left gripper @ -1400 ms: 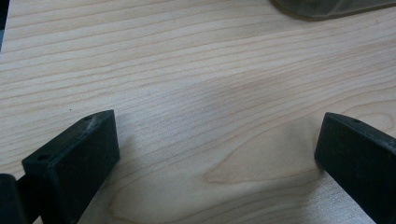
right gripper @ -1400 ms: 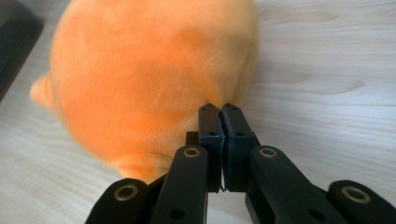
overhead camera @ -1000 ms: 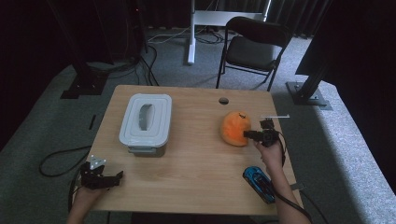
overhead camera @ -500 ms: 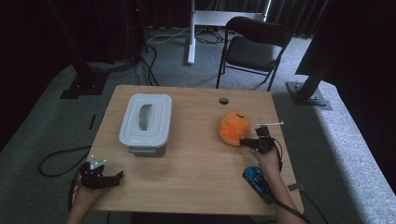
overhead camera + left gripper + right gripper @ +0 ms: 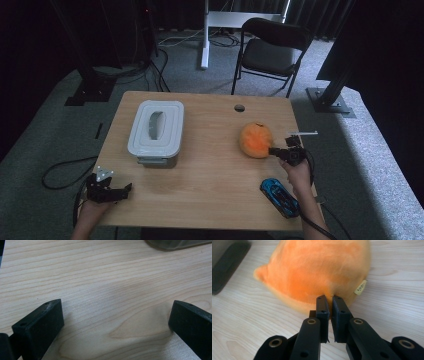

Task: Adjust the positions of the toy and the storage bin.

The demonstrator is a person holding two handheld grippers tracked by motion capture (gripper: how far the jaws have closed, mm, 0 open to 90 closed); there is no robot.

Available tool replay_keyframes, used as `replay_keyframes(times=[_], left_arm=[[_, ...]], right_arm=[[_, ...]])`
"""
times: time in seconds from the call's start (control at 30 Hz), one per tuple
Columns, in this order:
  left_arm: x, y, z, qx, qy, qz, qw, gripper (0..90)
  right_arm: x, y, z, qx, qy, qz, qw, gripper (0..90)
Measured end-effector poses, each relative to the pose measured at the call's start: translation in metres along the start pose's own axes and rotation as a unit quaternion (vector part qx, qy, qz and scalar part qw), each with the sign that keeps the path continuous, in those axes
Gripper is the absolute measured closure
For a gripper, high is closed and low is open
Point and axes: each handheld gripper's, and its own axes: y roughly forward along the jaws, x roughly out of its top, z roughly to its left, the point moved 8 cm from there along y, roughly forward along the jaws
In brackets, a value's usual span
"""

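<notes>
Orange plush toy (image 5: 255, 140) sits on the right half of our table (image 5: 210, 200), a rounded, fuzzy dome with a darker orange patch on its side and a small nub on top. In the right gripper view the plush toy (image 5: 317, 270) shows a little pointed ear at its left edge and a small yellow tag (image 5: 360, 287) sewn into its right seam.

We start with the biggest thing, the light wooden table, which stands on grey carpet in a dark room; a black folding chair (image 5: 272, 50) and a white stand (image 5: 205, 35) are behind it, and a small round hole (image 5: 239, 107) marks the tabletop near its far edge.

Next in size, a pale grey lidded container (image 5: 156, 131) rests on the left half, well apart from the toy. Its lid is on, with a clear window in the middle; we cannot tell what is inside.

Our right gripper (image 5: 274, 150) touches the toy's right side. Its jaws have just been closing, and they stand almost pressed together, pinching a fold of the orange fur at the toy's lower edge (image 5: 328, 300).

A blue toy car (image 5: 280, 197) lies near the front right corner, beside our right forearm.

Our left gripper (image 5: 125, 189) rests at the front left corner, jaws spread wide over bare wood (image 5: 117, 315).
</notes>
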Motion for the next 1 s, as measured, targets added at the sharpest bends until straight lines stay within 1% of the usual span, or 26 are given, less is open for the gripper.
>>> replay_keyframes(times=[0.03,0.1,0.2,0.23,0.27,0.3,0.33,0.37,0.43,0.47,0.5,0.57,0.63,0.7,0.77,0.83,0.9,1.0], left_arm=[[0.0,0.0,0.0,0.0,0.0,0.0,1.0,0.3],[0.0,0.0,0.0,0.0,0.0,0.0,1.0,0.3],[0.0,0.0,0.0,0.0,0.0,0.0,1.0,0.3],[0.0,0.0,0.0,0.0,0.0,0.0,1.0,0.3],[0.0,0.0,0.0,0.0,0.0,0.0,1.0,0.3],[0.0,0.0,0.0,0.0,0.0,0.0,1.0,0.3],[0.0,0.0,0.0,0.0,0.0,0.0,1.0,0.3],[0.0,0.0,0.0,0.0,0.0,0.0,1.0,0.3],[0.0,0.0,0.0,0.0,0.0,0.0,1.0,0.3],[0.0,0.0,0.0,0.0,0.0,0.0,1.0,0.3],[0.0,0.0,0.0,0.0,0.0,0.0,1.0,0.3],[0.0,0.0,0.0,0.0,0.0,0.0,1.0,0.3],[0.0,0.0,0.0,0.0,0.0,0.0,1.0,0.3],[0.0,0.0,0.0,0.0,0.0,0.0,1.0,0.3],[0.0,0.0,0.0,0.0,0.0,0.0,1.0,0.3],[0.0,0.0,0.0,0.0,0.0,0.0,1.0,0.3],[0.0,0.0,0.0,0.0,0.0,0.0,1.0,0.3],[0.0,0.0,0.0,0.0,0.0,0.0,1.0,0.3]], right_arm=[[-0.002,-0.003,-0.003,0.003,0.003,0.001,1.0,84.7],[-0.005,-0.007,-0.009,-0.009,0.005,0.0,0.9999,84.7],[-0.011,-0.012,-0.02,-0.017,0.012,0.002,0.9998,84.6],[-0.013,-0.012,-0.023,-0.016,0.012,0.005,0.9998,84.6],[-0.016,-0.012,-0.025,-0.01,0.013,0.013,0.9998,84.3],[-0.019,-0.011,-0.026,-0.012,0.011,0.018,0.9997,82.6],[-0.022,-0.009,-0.025,-0.014,0.005,0.03,0.9994,79.2],[-0.024,-0.009,-0.023,-0.012,-0.006,0.037,0.9992,75.1],[-0.021,-0.013,-0.019,-0.018,-0.01,0.028,0.9994,66.4],[-0.019,-0.015,-0.016,-0.014,-0.01,0.024,0.9996,60.1],[-0.016,-0.017,-0.013,-0.008,-0.011,0.02,0.9997,55.6],[-0.007,-0.022,-0.006,-0.012,-0.021,0.009,0.9997,49.3],[0.002,-0.024,-0.001,-0.014,-0.024,-0.004,0.9996,46.3],[0.009,-0.022,0.004,-0.008,-0.021,-0.01,0.9997,45.0],[0.015,-0.017,0.009,-0.004,-0.016,-0.014,0.9998,42.3],[0.018,-0.012,0.013,0.003,-0.012,-0.015,0.9998,41.9],[0.02,-0.006,0.015,-0.003,-0.008,-0.016,0.9998,40.9],[0.019,0.003,0.016,-0.014,-0.011,-0.008,0.9998,39.7]])
